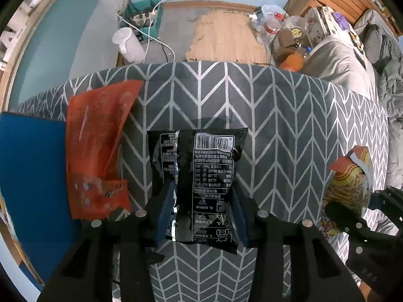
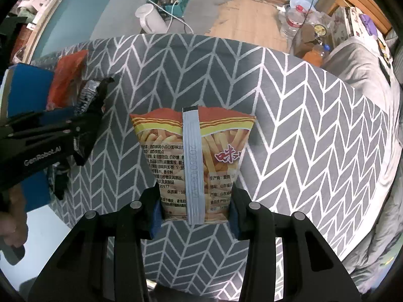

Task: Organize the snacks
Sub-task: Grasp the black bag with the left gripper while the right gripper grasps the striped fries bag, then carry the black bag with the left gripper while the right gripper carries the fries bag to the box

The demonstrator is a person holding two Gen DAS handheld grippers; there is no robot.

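My left gripper [image 1: 201,201] is shut on a black snack packet [image 1: 201,183] and holds it above the grey chevron tablecloth [image 1: 277,125]. My right gripper [image 2: 195,201] is shut on a yellow and red fries snack bag [image 2: 194,156], back side facing the camera. That bag also shows at the right edge of the left wrist view [image 1: 350,183]. A red snack bag [image 1: 98,146] lies at the table's left, leaning on a blue box [image 1: 30,176]. In the right wrist view the left gripper [image 2: 85,115] with the black packet is at left, by the red bag [image 2: 68,80] and blue box [image 2: 27,88].
Beyond the table's far edge, the floor holds a white kettle [image 1: 128,45], a teal crate with a power strip [image 1: 146,17], plastic bottles [image 1: 272,25] and a cardboard box [image 1: 284,42]. A grey bed [image 1: 352,63] stands to the right.
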